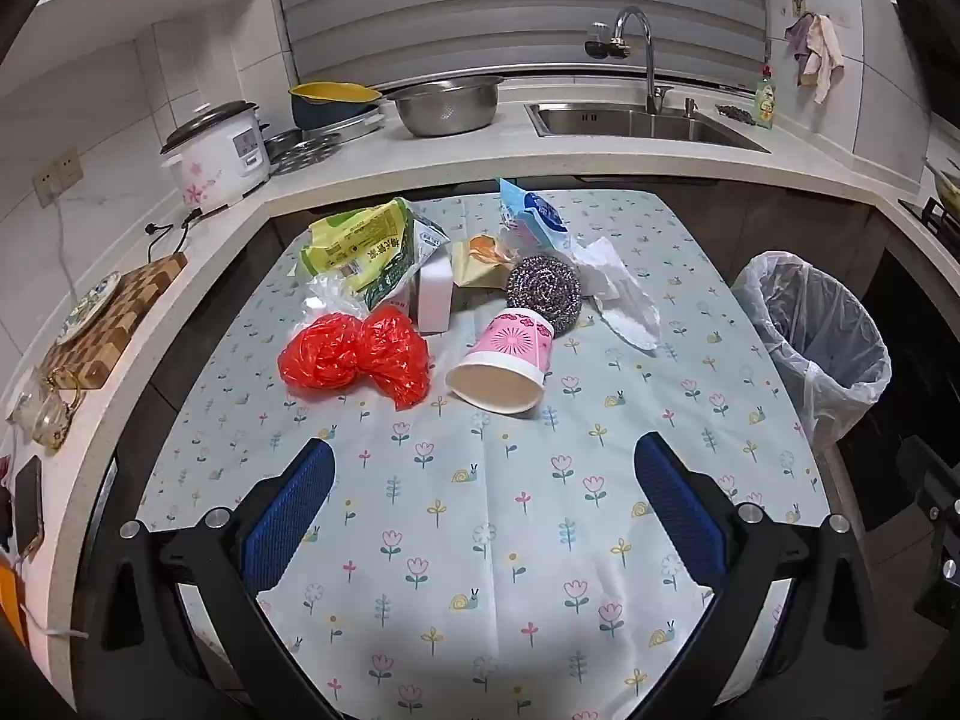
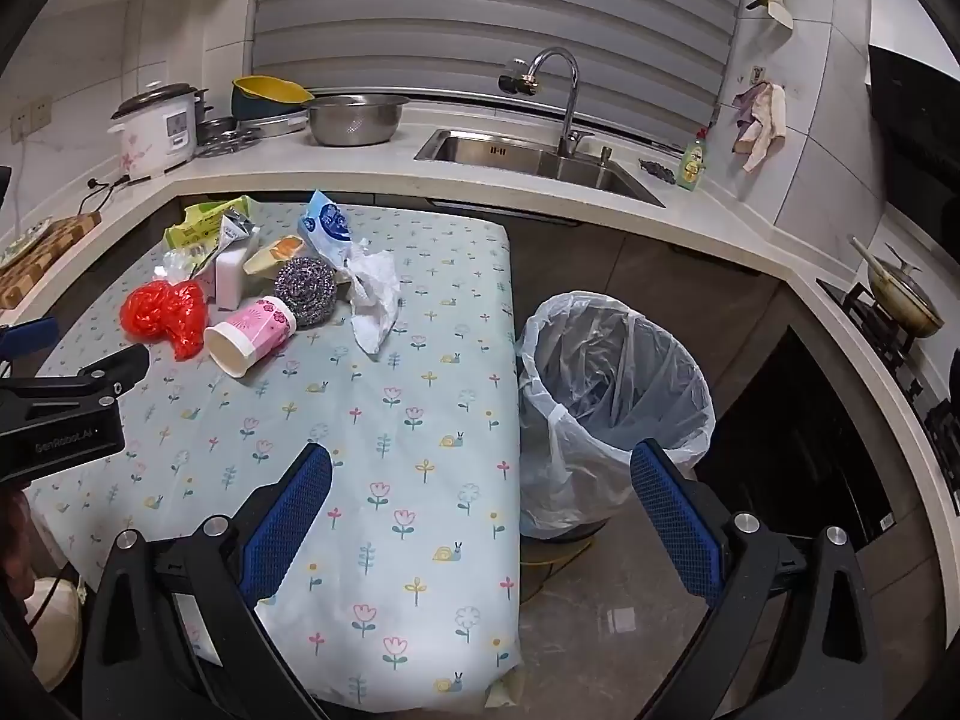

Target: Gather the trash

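Trash lies in a heap at the far end of the flowered table (image 1: 480, 510): a red plastic bag (image 1: 354, 354), a pink paper cup (image 1: 504, 366) on its side, a steel scourer (image 1: 545, 293), crumpled white paper (image 1: 618, 294), a green packet (image 1: 360, 246), a white block (image 1: 435, 293) and a blue packet (image 1: 534, 213). My left gripper (image 1: 486, 468) hovers open over the near tablecloth, well short of the heap. My right gripper (image 2: 480, 474) stands open over the table's right edge (image 2: 510, 420), beside the lined bin (image 2: 612, 384). The same cup (image 2: 252, 339) and red bag (image 2: 165, 312) show far left there.
A counter wraps around the table with a rice cooker (image 1: 216, 150), metal bowl (image 1: 447, 105), sink (image 1: 636, 123) and chopping board (image 1: 114, 324). A stove with a pan (image 2: 906, 294) stands right. The bin (image 1: 816, 336) sits on the floor at the table's right side.
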`<state>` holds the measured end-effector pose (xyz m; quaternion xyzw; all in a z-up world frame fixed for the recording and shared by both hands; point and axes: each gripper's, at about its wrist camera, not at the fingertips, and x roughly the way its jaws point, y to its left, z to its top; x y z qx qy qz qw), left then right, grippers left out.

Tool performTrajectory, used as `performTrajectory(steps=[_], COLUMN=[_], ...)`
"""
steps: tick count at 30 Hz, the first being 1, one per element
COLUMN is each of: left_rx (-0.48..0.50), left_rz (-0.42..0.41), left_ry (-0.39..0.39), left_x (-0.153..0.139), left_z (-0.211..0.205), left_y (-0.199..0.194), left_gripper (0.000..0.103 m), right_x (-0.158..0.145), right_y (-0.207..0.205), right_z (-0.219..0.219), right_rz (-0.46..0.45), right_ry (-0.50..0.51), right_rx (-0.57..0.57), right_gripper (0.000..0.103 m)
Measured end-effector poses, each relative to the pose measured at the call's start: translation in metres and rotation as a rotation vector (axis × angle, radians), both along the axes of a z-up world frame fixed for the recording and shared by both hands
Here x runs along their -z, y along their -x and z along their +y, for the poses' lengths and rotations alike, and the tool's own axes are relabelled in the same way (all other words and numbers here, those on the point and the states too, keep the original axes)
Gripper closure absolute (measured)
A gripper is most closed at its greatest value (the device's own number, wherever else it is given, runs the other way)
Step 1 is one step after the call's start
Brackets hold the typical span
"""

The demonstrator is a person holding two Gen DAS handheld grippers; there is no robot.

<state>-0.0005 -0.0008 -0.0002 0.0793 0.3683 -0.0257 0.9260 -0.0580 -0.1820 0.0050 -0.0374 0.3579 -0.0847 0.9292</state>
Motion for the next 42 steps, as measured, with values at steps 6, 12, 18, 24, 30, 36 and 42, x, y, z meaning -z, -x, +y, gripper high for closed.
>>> performTrajectory(steps=[6,12,18,24,30,36,42], left_rx=[0.003,0.0,-0.01,-0.009,-0.012,-0.019,-0.021], left_rz=[0.001,0.003,-0.011,-0.012,-0.016,-0.026,-0.029], left_ry=[-0.004,-0.003,0.015,0.015,0.015,0.011,0.01], left_x=[-0.001,-0.005,-0.006,-0.006,-0.006,-0.007,-0.006], left_z=[-0.004,-0.007,0.008,0.009,0.01,0.01,0.011], left_y=[0.001,0.005,0.007,0.006,0.005,0.004,0.003], left_gripper=[0.007,0.007,0.007,0.007,0.007,0.007,0.007], right_x=[-0.002,-0.007,-0.006,-0.007,-0.008,-0.008,-0.009], right_y=[0.001,0.003,0.001,0.0,-0.004,-0.004,-0.006], right_z=[0.0,0.002,0.003,0.004,0.004,0.004,0.003], right_rz=[-0.003,-0.018,-0.013,-0.016,-0.017,-0.017,-0.023], right_ry=[0.007,0.02,0.018,0.02,0.026,0.024,0.024], right_rx=[-0.014,0.004,-0.007,-0.005,-0.002,-0.002,0.003], right_gripper=[0.007,0.007,0.007,0.007,0.007,0.007,0.007])
